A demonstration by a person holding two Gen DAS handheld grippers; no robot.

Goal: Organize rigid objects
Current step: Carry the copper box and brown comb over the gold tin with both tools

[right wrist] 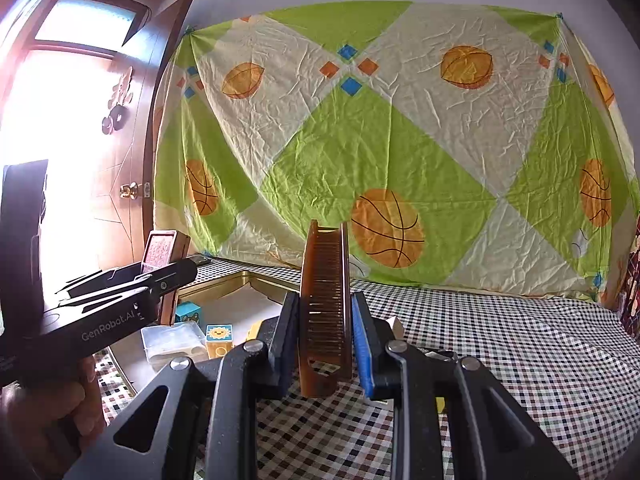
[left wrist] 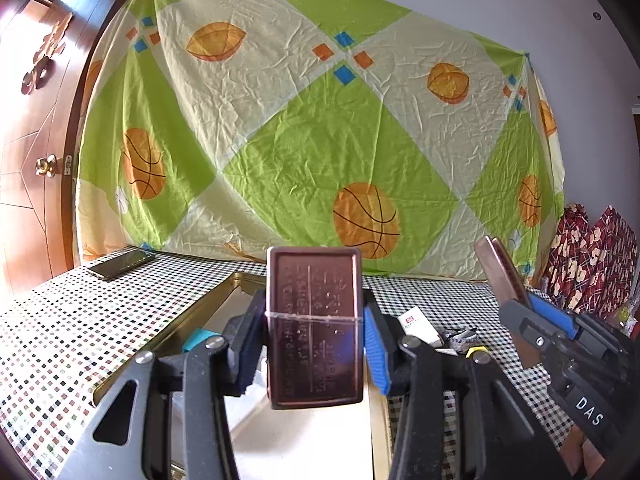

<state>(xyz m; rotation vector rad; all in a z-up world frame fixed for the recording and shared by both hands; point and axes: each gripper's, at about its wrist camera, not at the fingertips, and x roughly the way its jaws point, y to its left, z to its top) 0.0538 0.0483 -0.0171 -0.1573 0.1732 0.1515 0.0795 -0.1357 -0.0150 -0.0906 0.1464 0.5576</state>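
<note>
checkered tablecloth (right wrist: 500, 340) under both tools. your left gripper (left wrist: 314, 344) is clamping the brown tin (left wrist: 315, 324) above the gold tray (right wrist: 236, 280); your right gripper (right wrist: 324, 344) is pinching the comb (right wrist: 326, 312) just right of the tray. neither is placed yet; some items are already sitting inside.

Checked cloth (right wrist: 500, 340) open rightward, gold tray (right wrist: 240, 280) crowded, sheet (right wrist: 380, 140) blocks behind

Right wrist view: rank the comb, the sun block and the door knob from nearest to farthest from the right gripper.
1. Comb: clamped upright in the right gripper.
2. Sun block: lower left, in the gold tray.
3. Door knob: far left, on the door.
</note>
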